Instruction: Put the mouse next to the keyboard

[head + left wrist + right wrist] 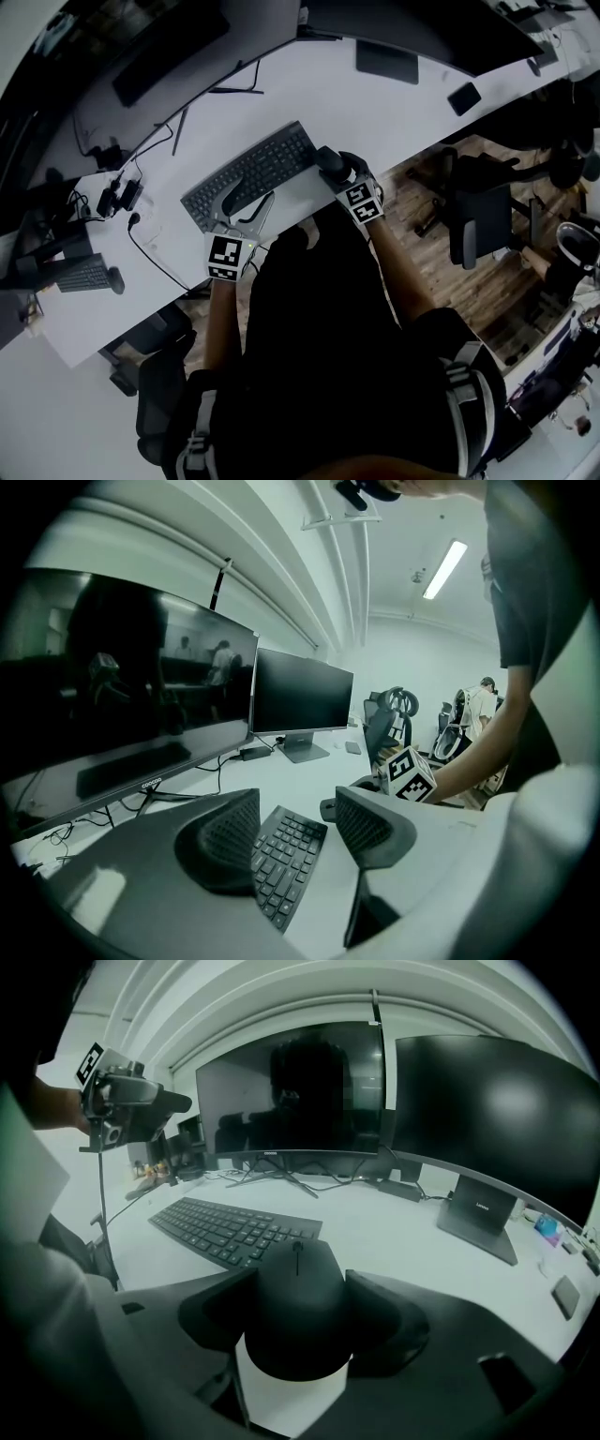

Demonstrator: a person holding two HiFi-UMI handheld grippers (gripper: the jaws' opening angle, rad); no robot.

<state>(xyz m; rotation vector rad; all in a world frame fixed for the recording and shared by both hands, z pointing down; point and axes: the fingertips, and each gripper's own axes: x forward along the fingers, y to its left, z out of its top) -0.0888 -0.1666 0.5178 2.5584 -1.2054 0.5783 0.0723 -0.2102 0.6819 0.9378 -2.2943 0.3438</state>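
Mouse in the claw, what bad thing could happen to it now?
The right gripper holds the mouse only by its smooth, rounded sides, so it might slip out. The mouse is very close to the end of the keyboard, so setting it down could knock the keys. The left gripper, open by the keyboard, might nudge it too.

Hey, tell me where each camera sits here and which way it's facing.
Head view: on the person's head, looking steeply down at desk, keyboard, both arms.
Left gripper view: on the left claw, facing monitors over the keyboard; its open jaws show.
Right gripper view: on the right claw, facing monitors; jaws clamp the mouse.
Shared: the keyboard, in all three.
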